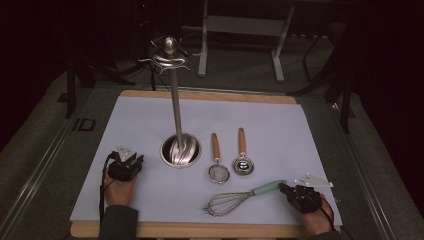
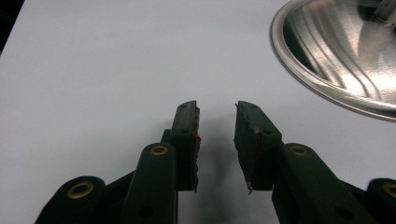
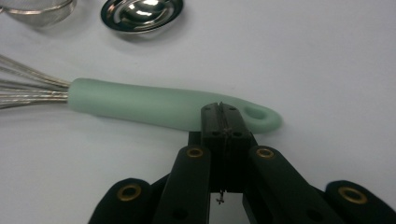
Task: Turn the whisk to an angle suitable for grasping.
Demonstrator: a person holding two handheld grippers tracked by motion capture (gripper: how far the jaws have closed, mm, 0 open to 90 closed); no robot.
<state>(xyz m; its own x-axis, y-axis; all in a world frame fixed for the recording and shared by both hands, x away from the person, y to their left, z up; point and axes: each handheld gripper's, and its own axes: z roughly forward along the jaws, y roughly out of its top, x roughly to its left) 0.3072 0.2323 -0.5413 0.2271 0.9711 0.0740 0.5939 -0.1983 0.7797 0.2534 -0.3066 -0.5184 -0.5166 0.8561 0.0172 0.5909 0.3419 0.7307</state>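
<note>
Dark floor and metal frame legs surround the desk (image 1: 210,231), a wooden board under a pale sheet. On it stand a steel holder (image 1: 180,150) with a tall pole, a small mesh strainer (image 1: 218,172) and a shiny measuring spoon (image 1: 243,165), both wooden-handled. The wire whisk (image 1: 235,199) lies near the front edge; the right gripper (image 3: 225,122), fingers closed together, sits against its mint handle. The left gripper (image 2: 216,140) rests open beside the holder.

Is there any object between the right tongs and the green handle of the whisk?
Nothing visible stands between them. The right tongs are shut, with their tips right at the whisk, near the loop end of its green handle. The strainer and the measuring spoon lie farther back on the white mat, off this path.
</note>
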